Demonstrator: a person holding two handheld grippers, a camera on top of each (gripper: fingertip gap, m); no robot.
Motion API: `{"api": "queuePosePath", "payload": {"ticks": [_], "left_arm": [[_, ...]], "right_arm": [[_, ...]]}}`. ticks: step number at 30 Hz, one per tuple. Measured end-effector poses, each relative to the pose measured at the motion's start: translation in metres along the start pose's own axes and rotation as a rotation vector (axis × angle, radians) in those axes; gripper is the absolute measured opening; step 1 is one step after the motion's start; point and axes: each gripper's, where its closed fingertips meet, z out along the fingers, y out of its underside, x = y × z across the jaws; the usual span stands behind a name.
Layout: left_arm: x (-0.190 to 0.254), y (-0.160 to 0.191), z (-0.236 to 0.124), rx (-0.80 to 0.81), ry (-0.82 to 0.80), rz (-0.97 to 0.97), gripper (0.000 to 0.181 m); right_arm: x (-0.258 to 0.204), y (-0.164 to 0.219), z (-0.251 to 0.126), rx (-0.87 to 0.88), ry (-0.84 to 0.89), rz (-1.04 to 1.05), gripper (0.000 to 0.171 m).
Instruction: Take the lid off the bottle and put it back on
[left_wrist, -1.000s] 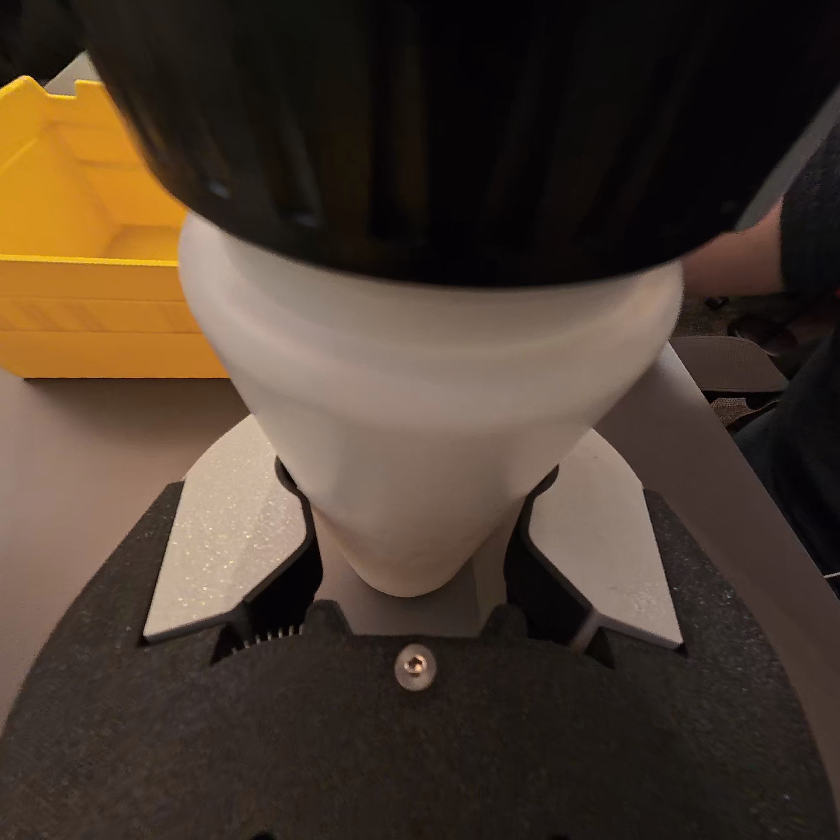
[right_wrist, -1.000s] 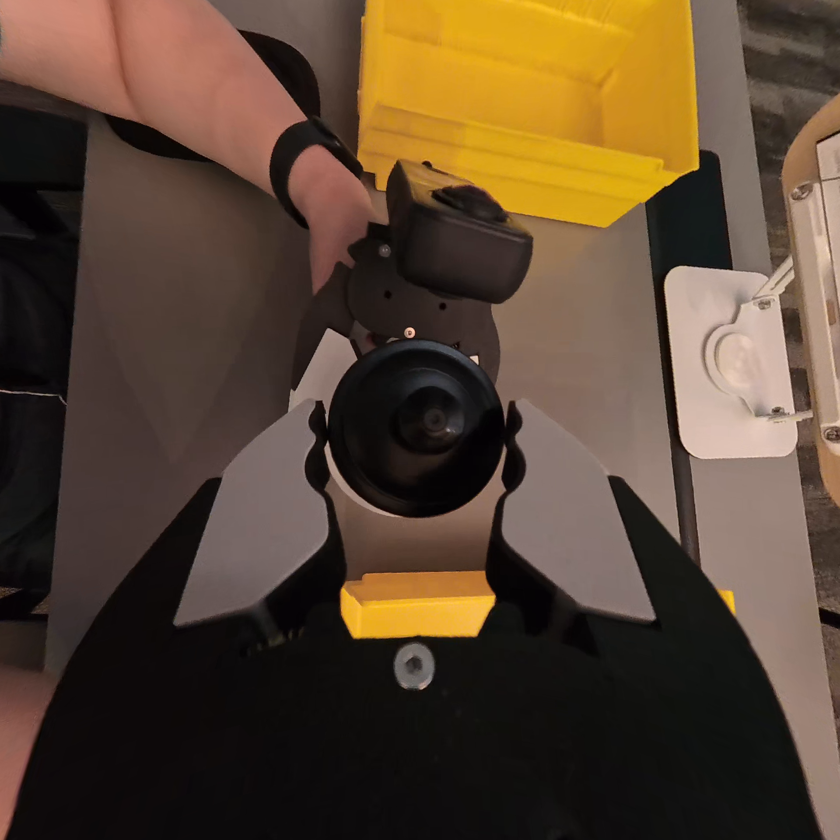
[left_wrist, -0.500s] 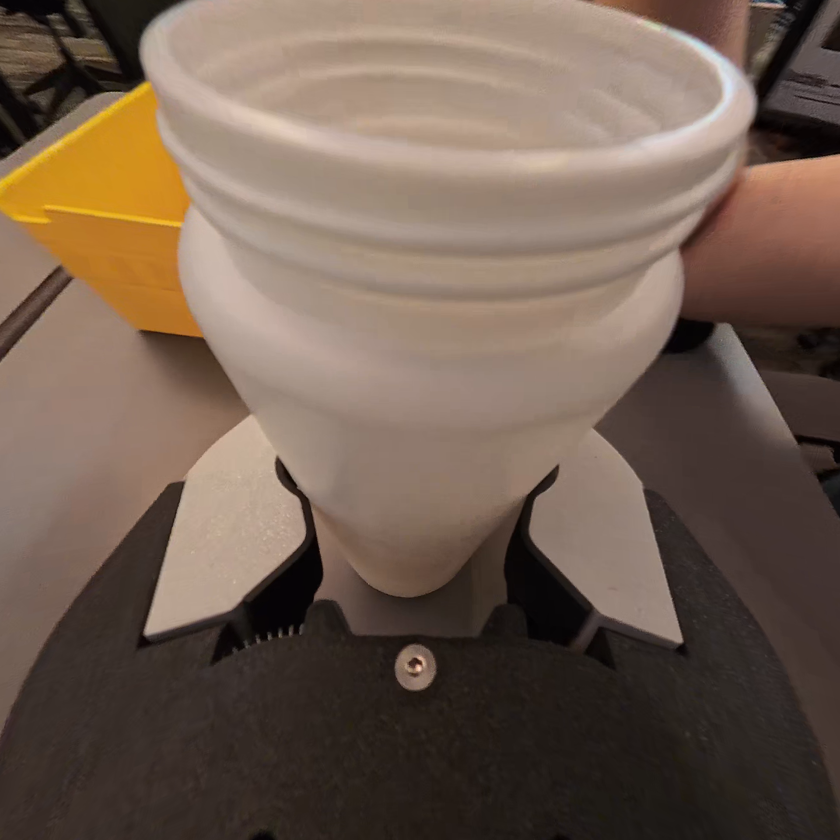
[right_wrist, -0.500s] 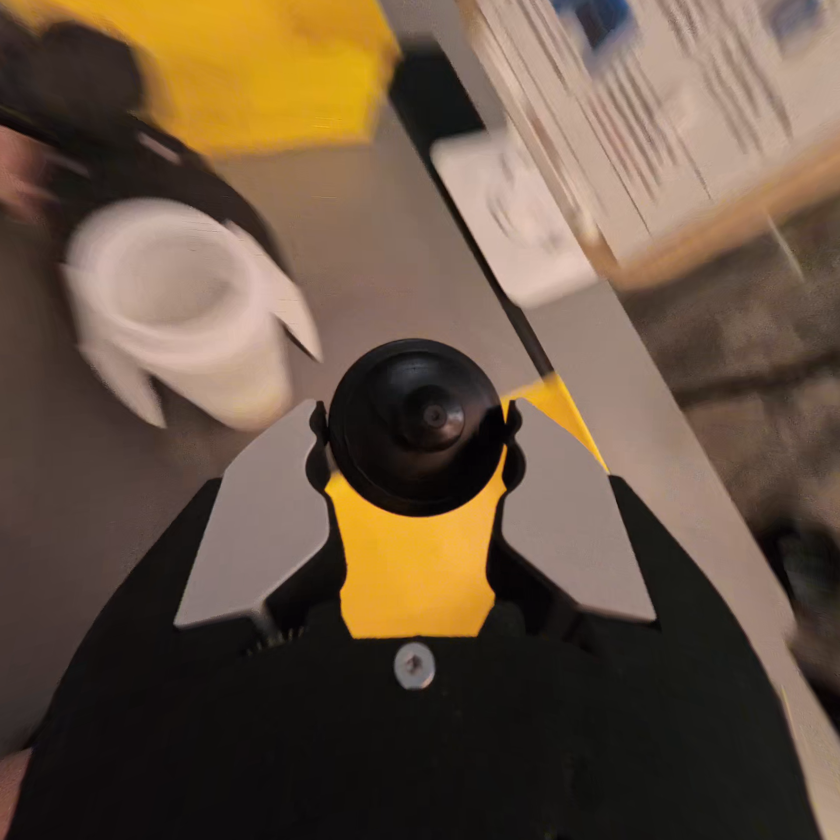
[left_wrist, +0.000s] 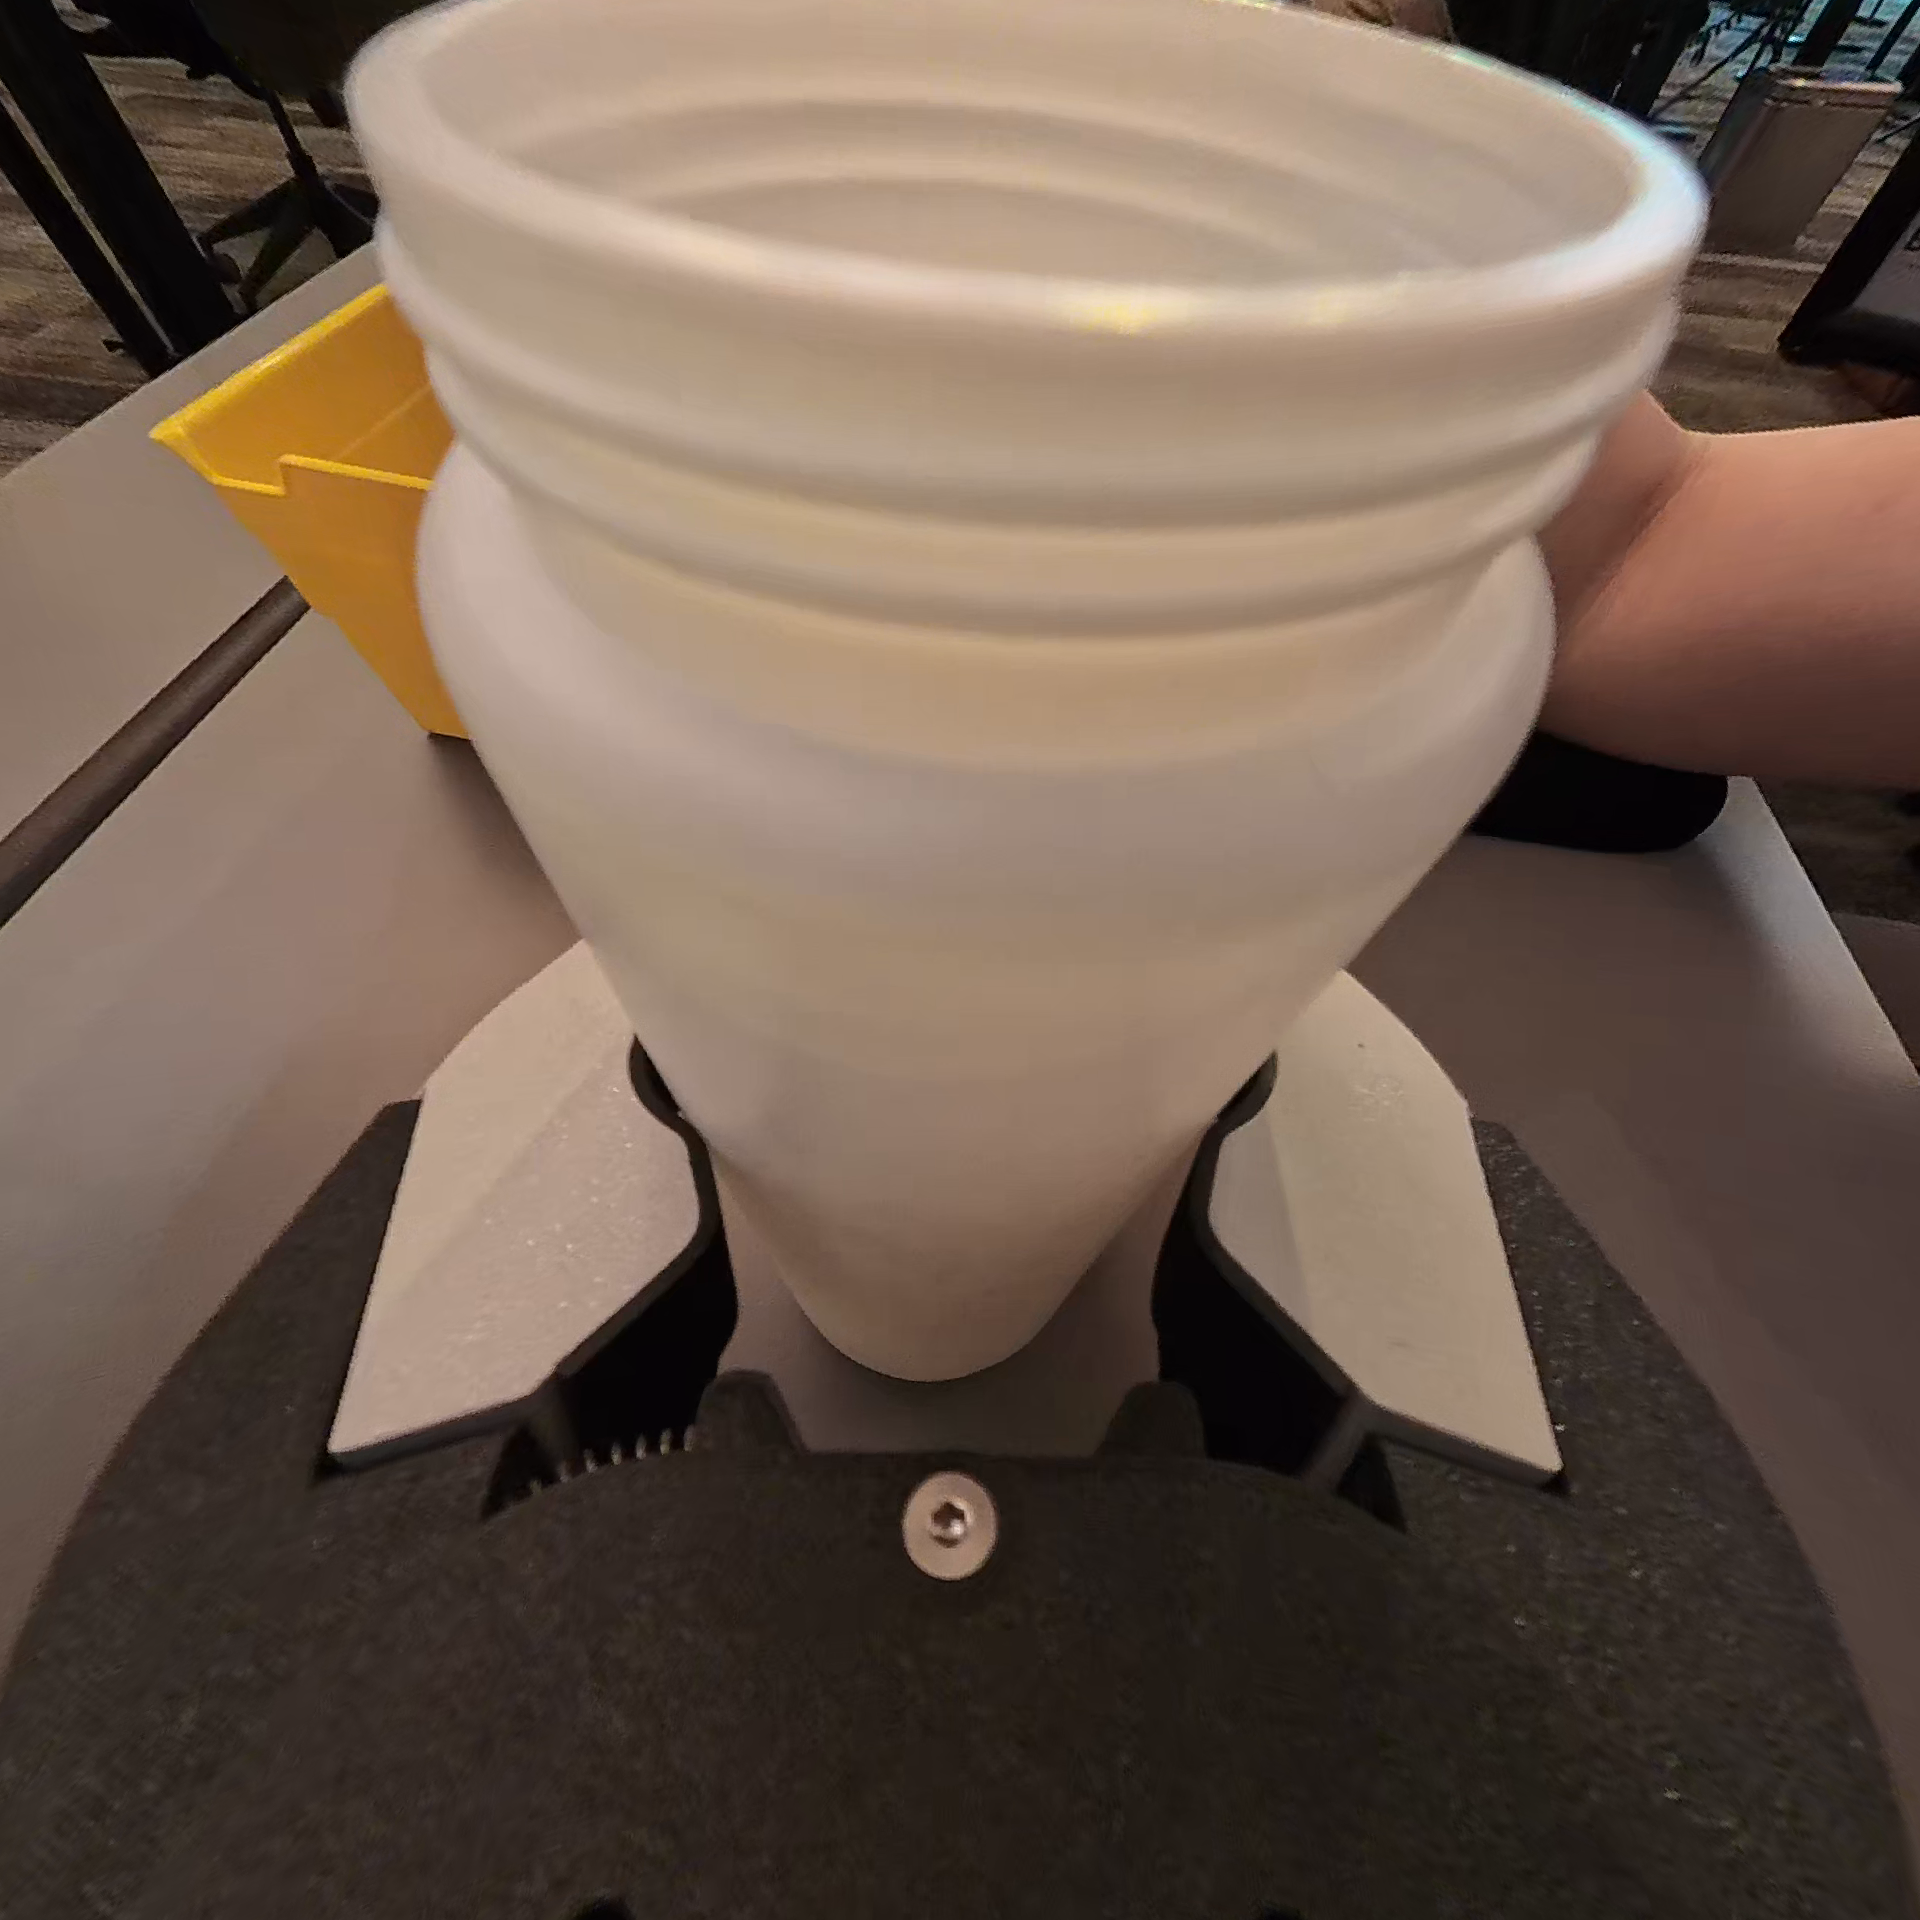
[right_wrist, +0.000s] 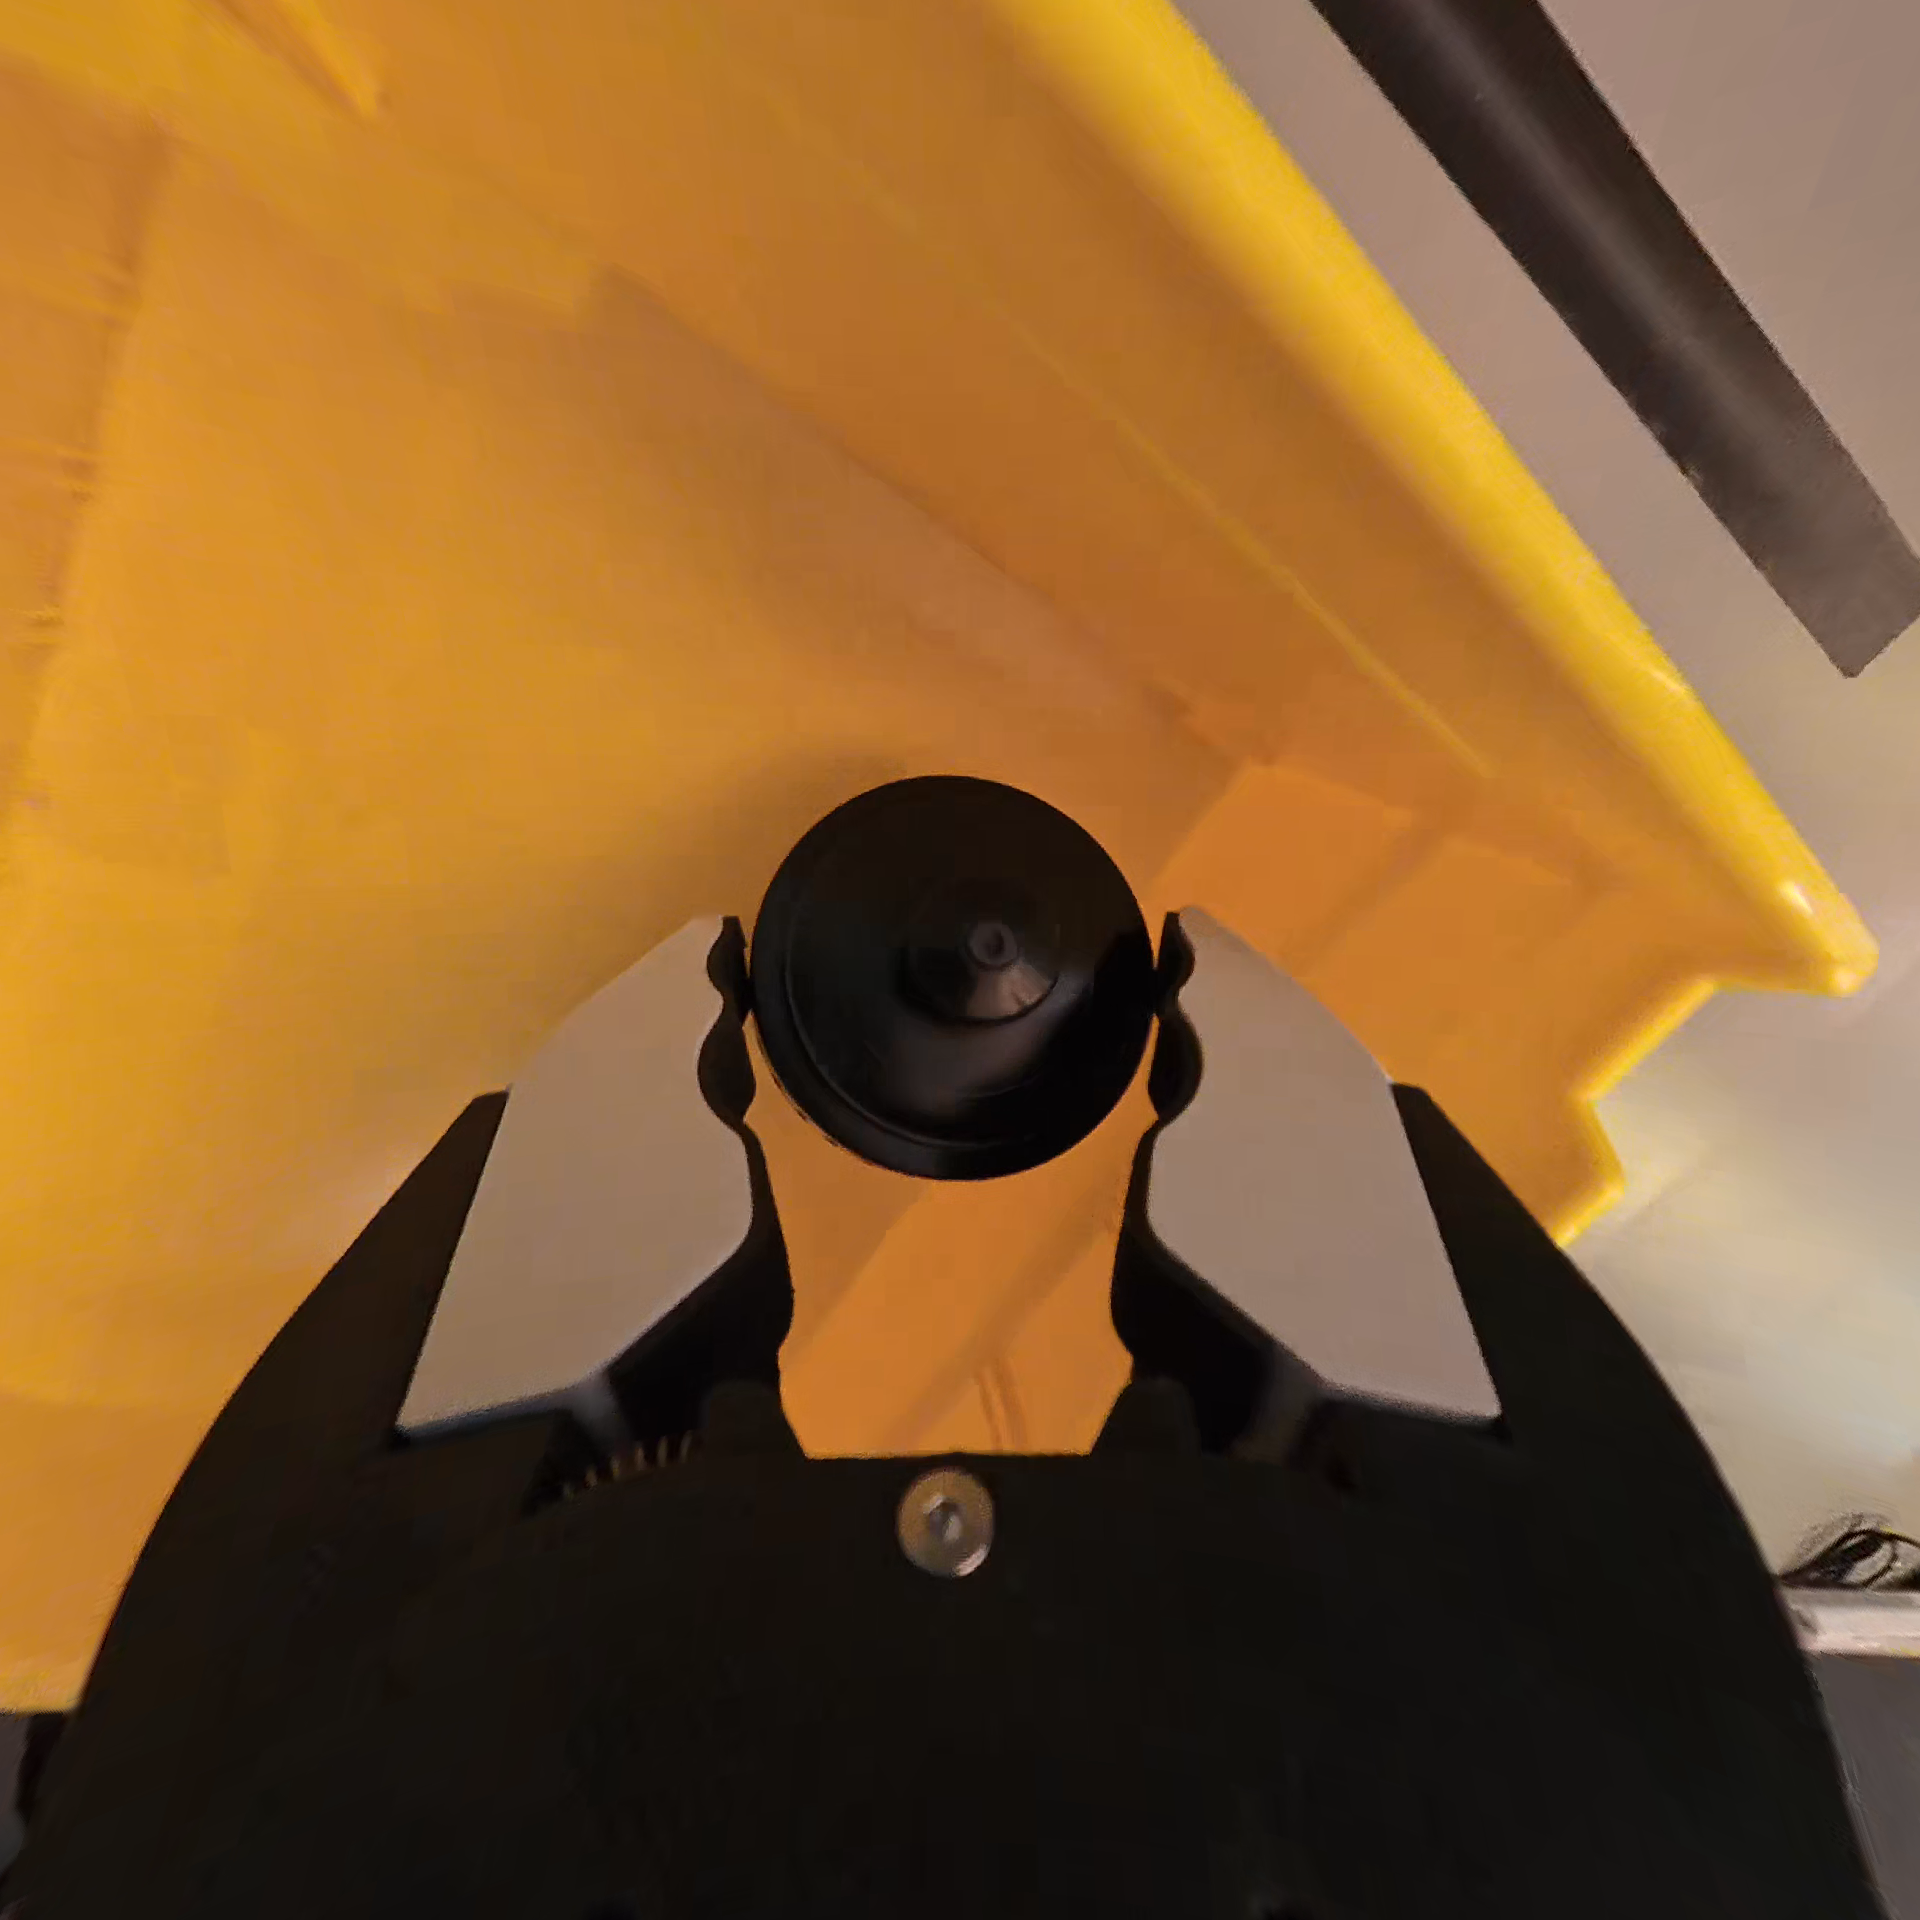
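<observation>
A white wide-mouth bottle fills the left wrist view, its threaded neck bare and its mouth open. My left gripper is shut on the bottle's lower body and holds it on the grey table. My right gripper is shut on the round black lid, held by its rim between the fingertips, close over a yellow bin. The bottle is out of the right wrist view.
A yellow bin stands behind the bottle at the left. A person's forearm reaches in from the right, behind the bottle. A dark strip runs along the table beside the bin in the right wrist view.
The black lid has come off the bottle in my right gripper, which has swung away and now hangs close over the yellow bin. My left gripper still grips the bottle.
</observation>
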Motion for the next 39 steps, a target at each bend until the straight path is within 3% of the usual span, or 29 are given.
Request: {"api": "queuePosePath", "payload": {"ticks": [12, 19, 25, 31, 34, 36, 39], "left_arm": [[-0.001, 0.001, -0.001, -0.005, 0.002, -0.005, 0.102], [-0.003, 0.001, -0.001, -0.004, -0.006, -0.006, 0.102], [-0.003, 0.001, -0.002, -0.003, -0.005, -0.007, 0.102], [-0.002, 0.001, -0.002, -0.006, -0.004, -0.002, 0.102], [-0.003, 0.002, -0.002, -0.009, -0.005, -0.001, 0.102], [-0.005, 0.002, -0.003, -0.012, -0.019, 0.006, 0.102], [-0.012, -0.004, -0.009, 0.006, -0.055, 0.022, 0.102]], "right_arm": [[0.002, 0.001, 0.009, -0.033, 0.016, -0.011, 0.076], [0.016, -0.012, -0.063, 0.189, 0.147, 0.016, 0.070], [-0.014, -0.045, -0.148, 0.566, 0.203, -0.061, 0.059], [-0.018, -0.037, -0.116, 0.394, 0.215, -0.154, 0.059], [-0.018, -0.046, -0.104, 0.400, 0.185, -0.167, 0.056], [-0.023, -0.052, -0.110, 0.439, 0.171, -0.185, 0.055], [-0.051, -0.076, -0.156, 0.682, 0.164, -0.271, 0.054]]}}
